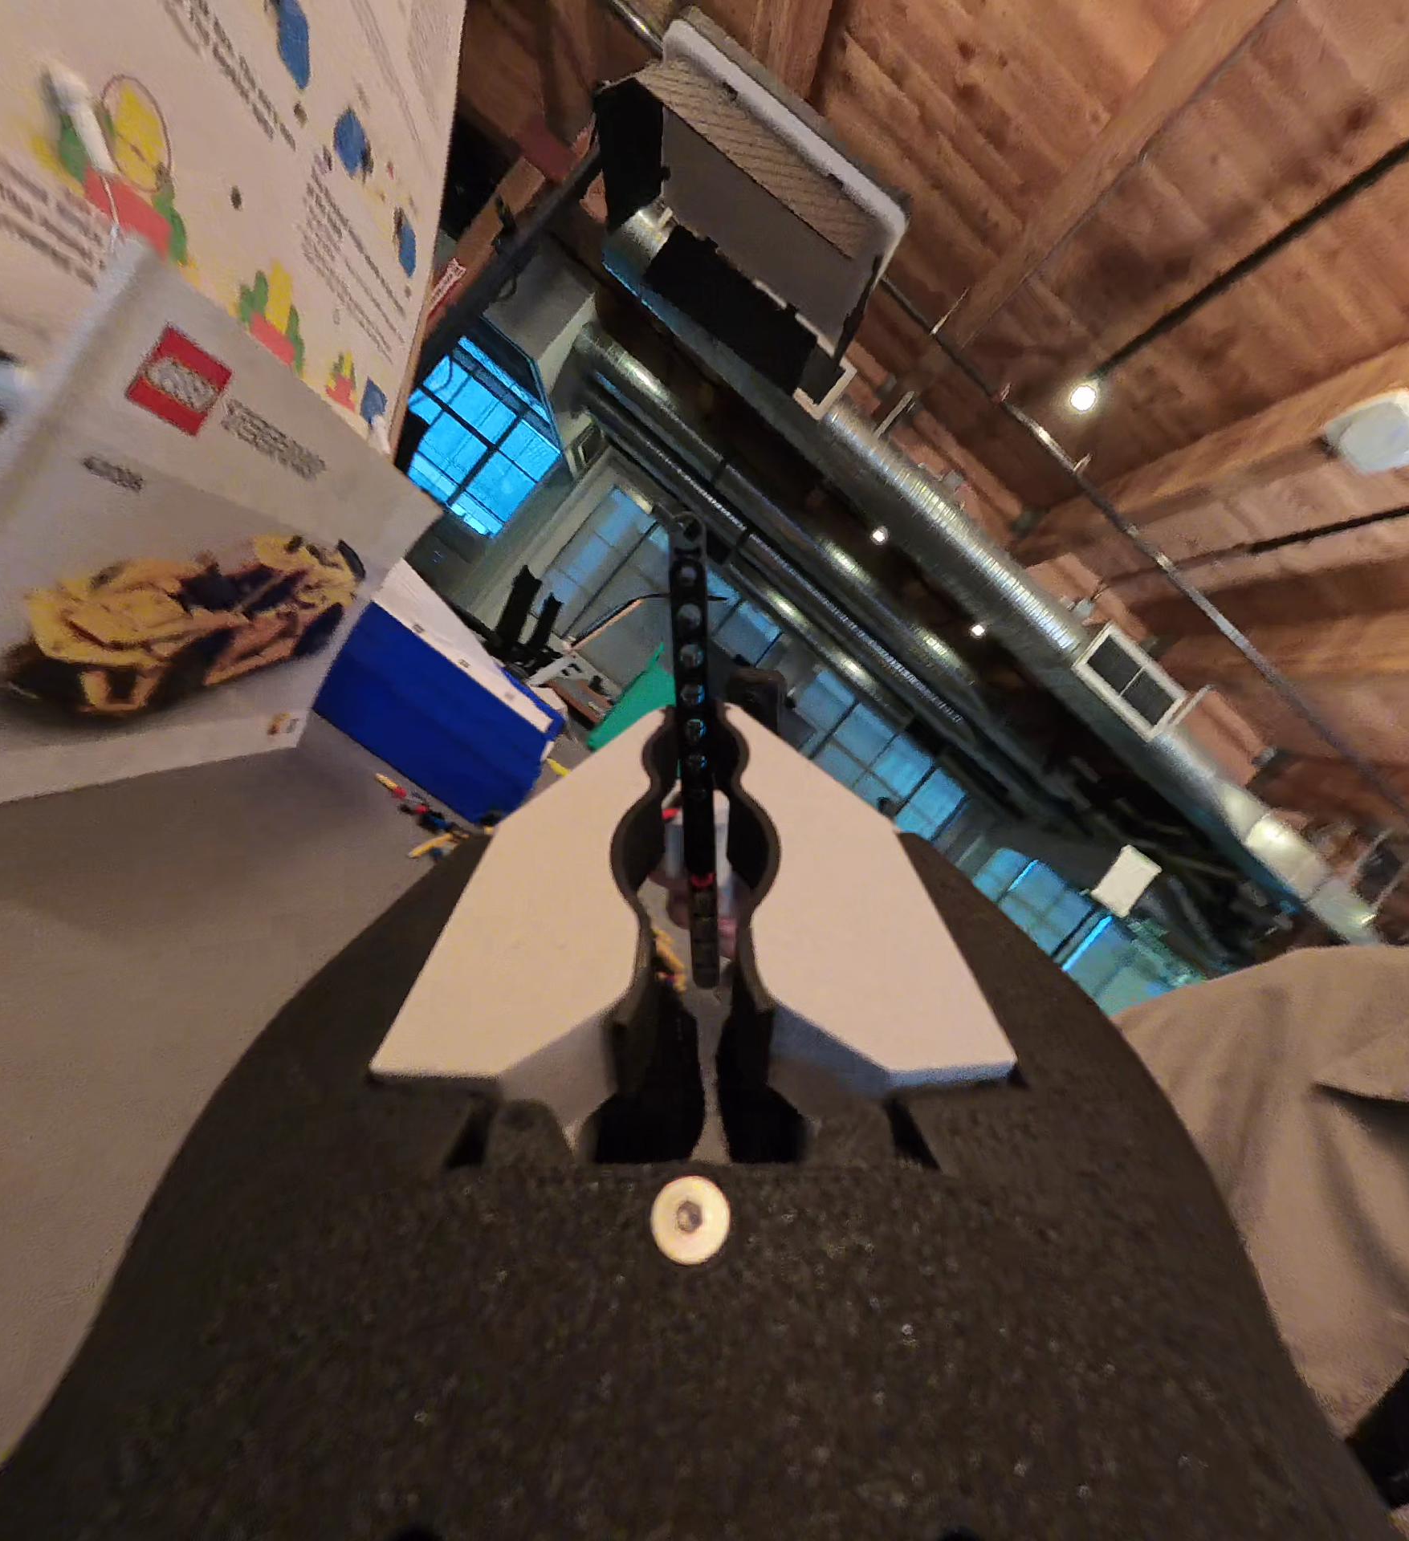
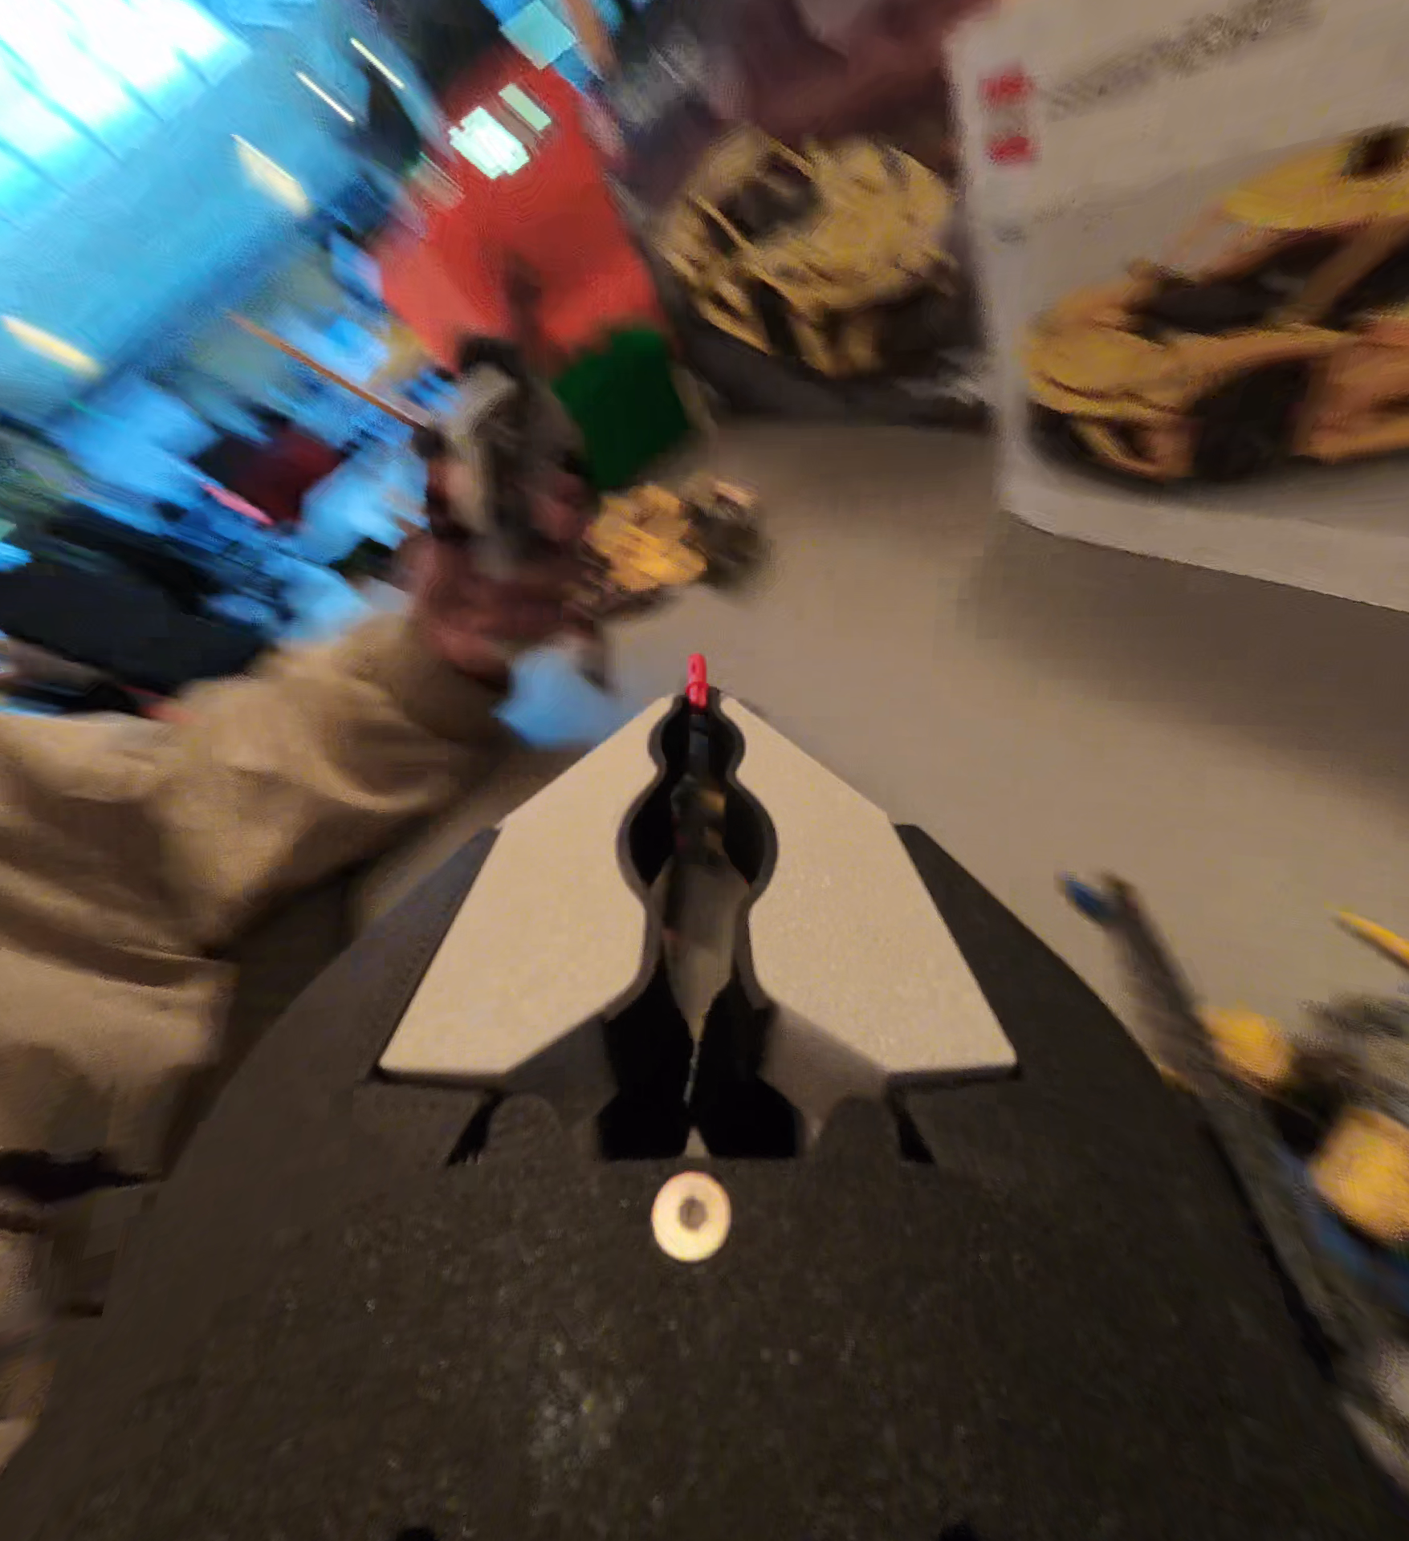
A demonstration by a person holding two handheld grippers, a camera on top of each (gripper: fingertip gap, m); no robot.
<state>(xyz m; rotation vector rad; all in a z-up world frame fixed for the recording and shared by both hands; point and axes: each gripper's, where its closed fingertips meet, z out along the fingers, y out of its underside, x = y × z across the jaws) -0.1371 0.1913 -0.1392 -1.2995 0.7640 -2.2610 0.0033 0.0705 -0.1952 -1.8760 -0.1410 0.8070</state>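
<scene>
Left gripper [image 1: 697,709]: jaws closed on a long black perforated beam [image 1: 691,659], which projects past the fingertips toward 12 o'clock, raised off the grey table [image 1: 100,959] and tilted toward the wooden ceiling. A red piece shows on the beam low in the gap between the fingers.

Right gripper [image 2: 697,700]: jaws closed on a small red pin [image 2: 696,674], only its tip protruding at 12 o'clock. This view is heavily blurred.

Surroundings: an instruction booklet [image 1: 142,534] at 10 o'clock of the left view; loose bricks [image 1: 425,813] on the table below it; a beige sleeve [image 2: 142,834] at 9 o'clock of the right view.

Risks, as judgement: the beam is gripped near one end, so any knock could pivot it in the jaws. The pin is held by little surface; it could twist or drop out.
</scene>
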